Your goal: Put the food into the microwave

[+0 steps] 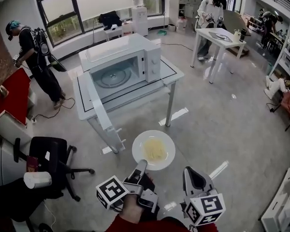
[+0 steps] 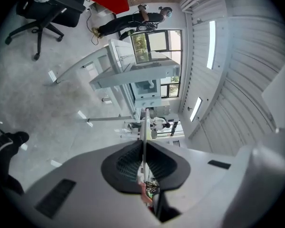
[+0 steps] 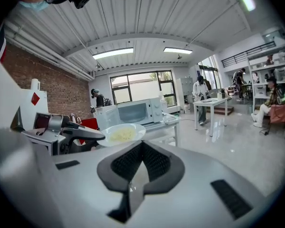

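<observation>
A white plate (image 1: 153, 150) with a heap of pale noodles hangs over the floor in the head view, short of the table. My left gripper (image 1: 141, 164) is shut on its near rim; in the left gripper view the plate (image 2: 145, 127) shows edge-on as a thin line pinched between the black pads. My right gripper (image 1: 189, 170) is just right of the plate, shut and empty. The white microwave (image 1: 121, 64) stands on a white table (image 1: 171, 74) ahead, its door (image 1: 101, 111) swung wide and its turntable showing. The right gripper view shows the plate (image 3: 121, 133) in front of the microwave (image 3: 133, 110).
A black office chair (image 1: 50, 156) stands at the left by a red seat (image 1: 9, 98). One person in black (image 1: 36, 57) stands near the window behind the table. Another person is at a second white table (image 1: 220, 35) at the back right.
</observation>
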